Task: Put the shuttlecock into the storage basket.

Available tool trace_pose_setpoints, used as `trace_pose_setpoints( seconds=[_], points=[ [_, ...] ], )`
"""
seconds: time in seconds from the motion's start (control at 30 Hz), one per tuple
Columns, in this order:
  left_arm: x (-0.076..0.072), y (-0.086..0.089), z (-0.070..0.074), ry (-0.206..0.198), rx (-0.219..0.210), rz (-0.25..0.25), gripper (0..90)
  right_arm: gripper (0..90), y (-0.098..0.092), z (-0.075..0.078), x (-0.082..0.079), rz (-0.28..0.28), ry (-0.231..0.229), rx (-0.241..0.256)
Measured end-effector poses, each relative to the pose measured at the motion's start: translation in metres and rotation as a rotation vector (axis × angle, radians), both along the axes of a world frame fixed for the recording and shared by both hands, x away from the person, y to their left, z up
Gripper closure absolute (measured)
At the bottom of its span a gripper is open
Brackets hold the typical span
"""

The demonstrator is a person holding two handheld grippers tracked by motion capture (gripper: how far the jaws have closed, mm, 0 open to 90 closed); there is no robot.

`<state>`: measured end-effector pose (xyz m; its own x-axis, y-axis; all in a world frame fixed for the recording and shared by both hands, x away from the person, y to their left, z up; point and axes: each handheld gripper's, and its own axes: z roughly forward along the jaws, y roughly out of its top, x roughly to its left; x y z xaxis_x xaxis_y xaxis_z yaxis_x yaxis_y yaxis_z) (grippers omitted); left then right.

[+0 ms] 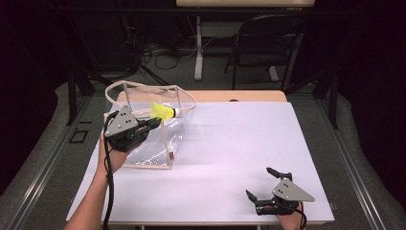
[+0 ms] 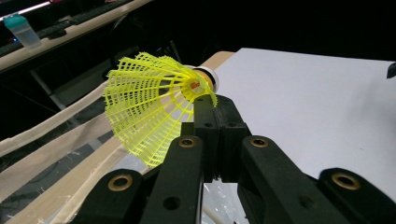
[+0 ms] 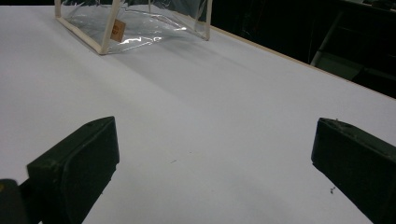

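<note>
Over the open top of the clear bag [image 1: 158, 139], at the table's far left, the left gripper [image 1: 154, 122] holds a yellow shuttlecock [image 1: 163, 112]. Its jaws are clamped on the edge of the mesh skirt near the cork, as the left gripper view shows: the shuttlecock [image 2: 149, 105] lies on its side there, skirt flaring to the left of that view, white cork pointing away toward the white sheet [image 2: 317, 102]. In the high view the cork points right, just above the bag's cream-trimmed rim, and the strap loops behind it. The bag stands on the sheet's left part, its far side over the bare wooden table [image 1: 249, 96].

The right gripper [image 1: 258, 184] rests low at the near right corner of the sheet, well apart from the bag, with its jaws spread wide and nothing between them. In the right gripper view the bag [image 3: 135, 25] stands far off at the top left, a small tan tag on its near post.
</note>
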<state>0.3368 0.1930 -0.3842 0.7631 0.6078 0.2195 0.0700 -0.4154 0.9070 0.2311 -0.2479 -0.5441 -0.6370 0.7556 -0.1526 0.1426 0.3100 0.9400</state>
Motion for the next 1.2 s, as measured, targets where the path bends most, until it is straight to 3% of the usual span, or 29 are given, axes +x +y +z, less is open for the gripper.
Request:
trace_pose_setpoints(
  seconds=[1.2],
  points=[
    [0.017,0.018,0.003,-0.022,-0.053,0.106,89.5,0.4,-0.002,0.000,0.002,-0.018,0.008,-0.007]
  ],
)
